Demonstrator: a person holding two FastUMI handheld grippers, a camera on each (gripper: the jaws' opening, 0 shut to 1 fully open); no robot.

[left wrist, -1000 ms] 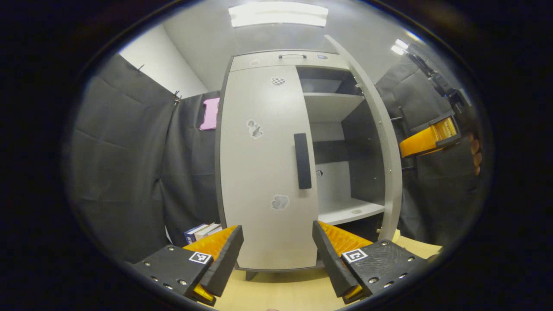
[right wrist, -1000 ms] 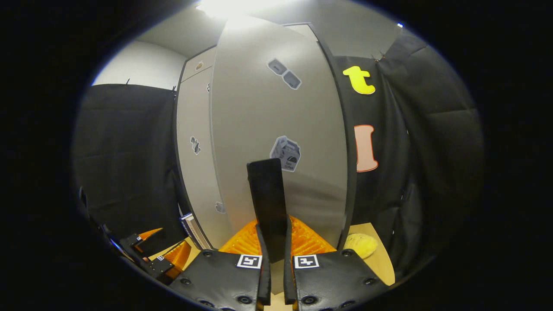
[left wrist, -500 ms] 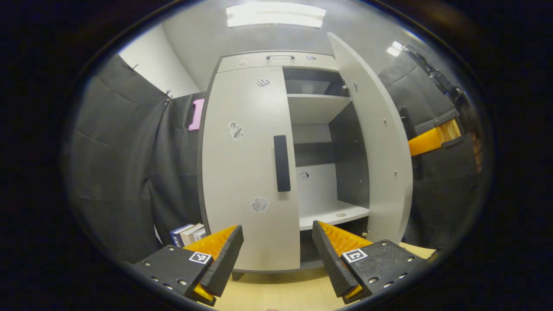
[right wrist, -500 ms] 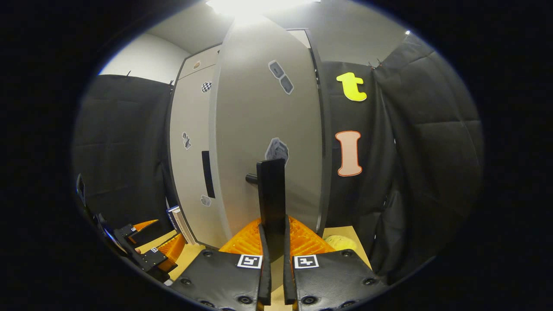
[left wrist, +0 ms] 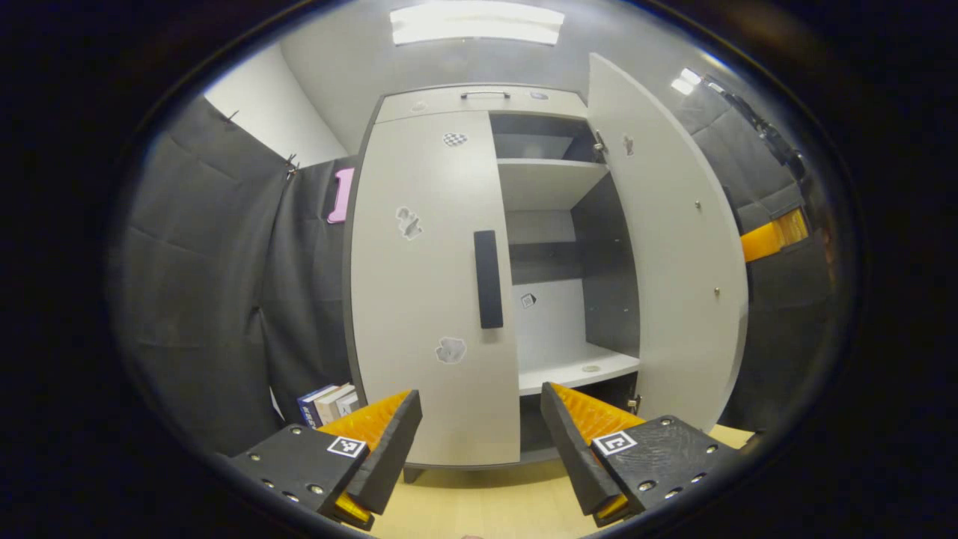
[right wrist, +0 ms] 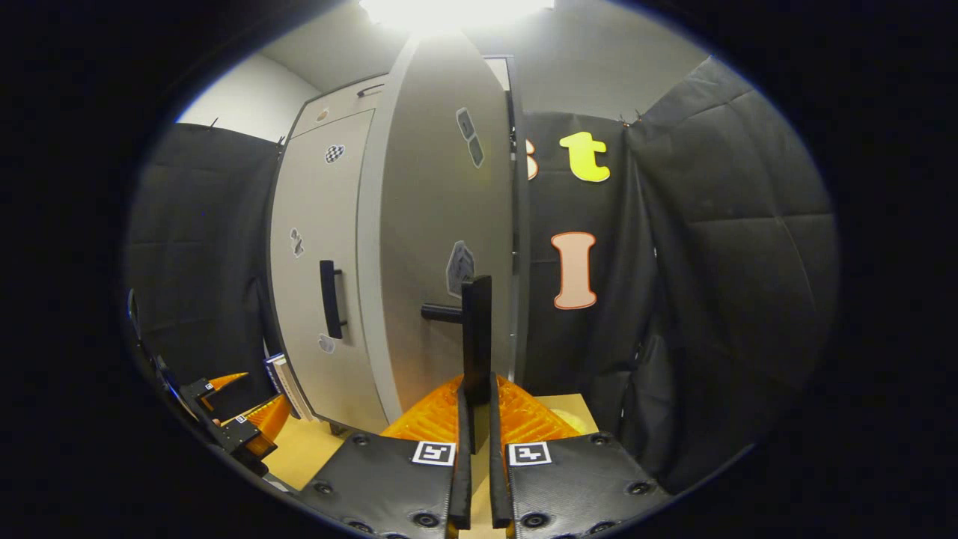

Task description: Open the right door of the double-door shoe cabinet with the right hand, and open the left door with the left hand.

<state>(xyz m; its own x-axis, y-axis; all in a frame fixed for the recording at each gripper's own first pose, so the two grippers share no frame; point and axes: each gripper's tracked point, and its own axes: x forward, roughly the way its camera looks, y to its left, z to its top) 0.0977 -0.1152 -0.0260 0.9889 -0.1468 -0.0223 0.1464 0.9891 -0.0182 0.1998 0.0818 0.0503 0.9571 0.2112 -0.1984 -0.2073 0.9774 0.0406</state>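
The grey shoe cabinet (left wrist: 479, 101) stands ahead. Its right door (left wrist: 673, 247) is swung wide open, baring the shelves (left wrist: 550, 180). The left door (left wrist: 426, 284) is closed, its dark vertical handle (left wrist: 488, 278) near the inner edge. My left gripper (left wrist: 479, 442) is open, low in front of the left door, apart from it. In the right gripper view my right gripper (right wrist: 474, 419) is shut on the right door's dark handle (right wrist: 476, 337), with the right door (right wrist: 441, 224) seen nearly edge-on. The left door's handle (right wrist: 329, 298) and my left gripper (right wrist: 232, 419) show at the left there.
Several books (left wrist: 325, 404) stand on the floor left of the cabinet. The floor (left wrist: 486, 505) is pale wood. A yellow object (right wrist: 569, 419) lies on the floor behind the right door. Black cloth walls close in on both sides.
The right door has swung further open with my right gripper holding its handle. My left gripper has stayed open and drifted slightly right of where it began.
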